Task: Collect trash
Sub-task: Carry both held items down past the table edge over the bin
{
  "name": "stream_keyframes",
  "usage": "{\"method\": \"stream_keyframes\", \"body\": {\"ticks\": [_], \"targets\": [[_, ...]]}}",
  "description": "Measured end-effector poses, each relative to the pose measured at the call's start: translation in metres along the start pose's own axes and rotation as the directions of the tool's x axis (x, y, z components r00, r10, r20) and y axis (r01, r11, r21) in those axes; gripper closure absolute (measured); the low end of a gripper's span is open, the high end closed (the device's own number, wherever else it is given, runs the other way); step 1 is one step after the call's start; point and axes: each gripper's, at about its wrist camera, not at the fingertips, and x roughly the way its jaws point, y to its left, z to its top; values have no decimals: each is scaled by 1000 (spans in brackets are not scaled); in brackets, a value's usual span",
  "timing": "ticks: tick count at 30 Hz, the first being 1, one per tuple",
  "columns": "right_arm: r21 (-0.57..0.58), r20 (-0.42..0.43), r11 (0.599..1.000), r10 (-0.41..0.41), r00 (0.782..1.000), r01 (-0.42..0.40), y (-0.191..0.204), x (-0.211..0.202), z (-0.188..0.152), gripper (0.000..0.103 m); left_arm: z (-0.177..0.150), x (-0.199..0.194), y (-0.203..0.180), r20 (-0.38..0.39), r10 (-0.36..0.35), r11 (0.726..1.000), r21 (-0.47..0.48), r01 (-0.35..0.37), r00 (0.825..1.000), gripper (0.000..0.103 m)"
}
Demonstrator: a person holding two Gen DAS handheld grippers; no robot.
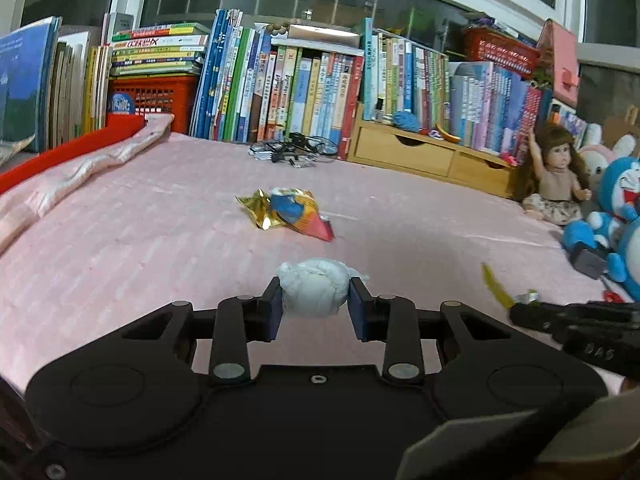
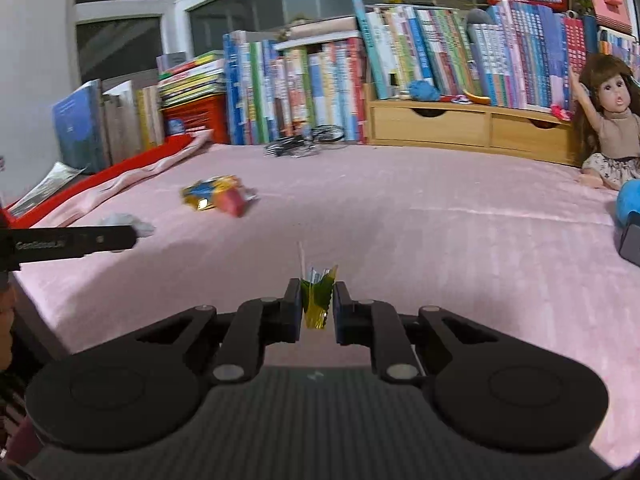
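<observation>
My left gripper (image 1: 316, 292) is shut on a crumpled white tissue ball (image 1: 314, 286), held just above the pink bed cover (image 1: 140, 240). My right gripper (image 2: 317, 300) is shut on a small green and yellow foil wrapper (image 2: 318, 298), which sticks up between the blue pads. In the left wrist view that wrapper (image 1: 496, 286) shows at the right, at the tip of the right gripper. A crumpled colourful snack bag (image 1: 286, 214) lies on the cover beyond both grippers, also seen as the snack bag (image 2: 216, 198) in the right wrist view.
Rows of books (image 1: 320, 88) and a wooden drawer box (image 1: 424, 152) line the far edge. A black wire object (image 1: 292, 150) lies near them. A doll (image 1: 556, 172) and blue plush toy (image 1: 616, 216) sit at the right. A red rail (image 1: 68, 150) with pink cloth borders the left.
</observation>
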Motion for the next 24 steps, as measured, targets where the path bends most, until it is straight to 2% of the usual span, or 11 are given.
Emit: {"method": "stream_keyframes", "body": {"ticks": [3,17,24], "targets": [[-12,2,1000,15,1000,-15,10,-12,-8,83,-9,-15,-3,-1,-2,1000,-19,2,1000,71],[-29,-6,998,61,998,-61,54,-75,-61,83,-53,-79,-8,-63,-50,998,21,51,997,72],[-35,-52,995,87,995,-89,71,-105,-91,83,-82,-104,-8,-151,-82,994,64,92,985,72]]}}
